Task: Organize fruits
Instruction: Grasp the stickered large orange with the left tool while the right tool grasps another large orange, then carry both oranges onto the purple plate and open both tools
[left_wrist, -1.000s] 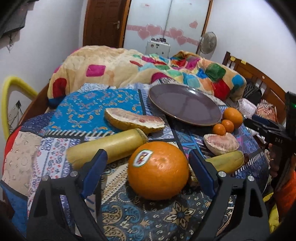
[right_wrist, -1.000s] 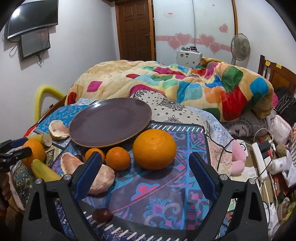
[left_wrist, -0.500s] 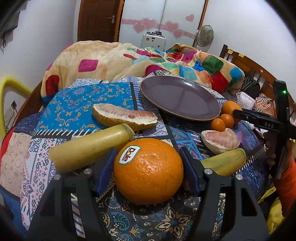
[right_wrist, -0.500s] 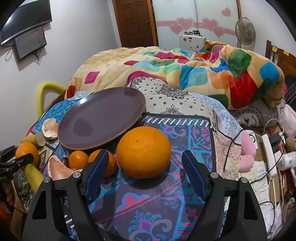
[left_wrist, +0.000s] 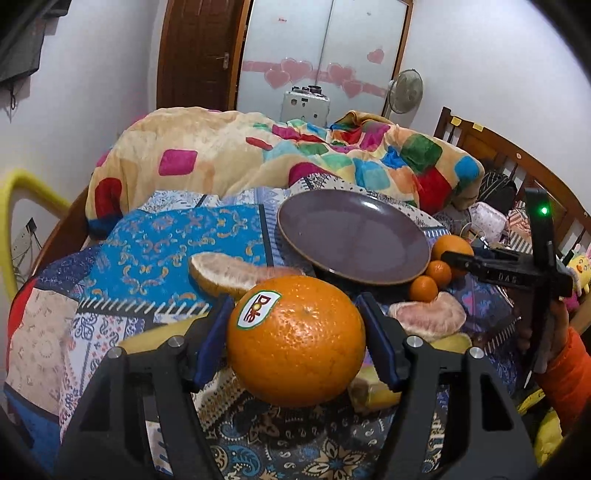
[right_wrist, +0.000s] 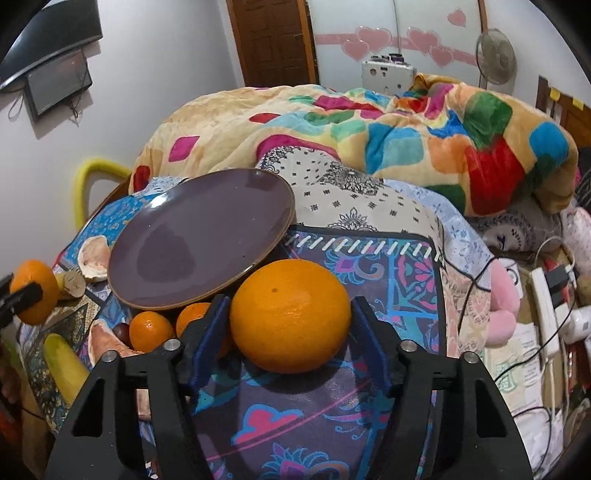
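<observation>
We are clamping the stickered orange (left_wrist: 295, 341) between our left gripper (left_wrist: 295, 332) fingers, lifting it plateward; our right gripper (right_wrist: 290, 334) is squeezing a plain orange (right_wrist: 290, 315), the plate (right_wrist: 201, 240) just beyond both fingertips.

In the left wrist view, the stickered orange (left_wrist: 295, 341) sits between the fingers of the left hand-held gripper (left_wrist: 295, 345), at the near edge of the bed (left_wrist: 177, 243). The plate (left_wrist: 352, 236) lies at 1 o'clock from it, the pomelo slice (left_wrist: 229, 271) at 11 o'clock, just behind. Two small oranges (left_wrist: 430, 280) lie at 2 o'clock, just beside the plate's rim, with a pomelo piece (left_wrist: 428, 317) before them. In the right wrist view, a large orange (right_wrist: 290, 315) sits between the right hand-held gripper (right_wrist: 290, 332) fingers, the plate at 11 o'clock. The blanket (right_wrist: 369, 125) lies behind everything.
</observation>
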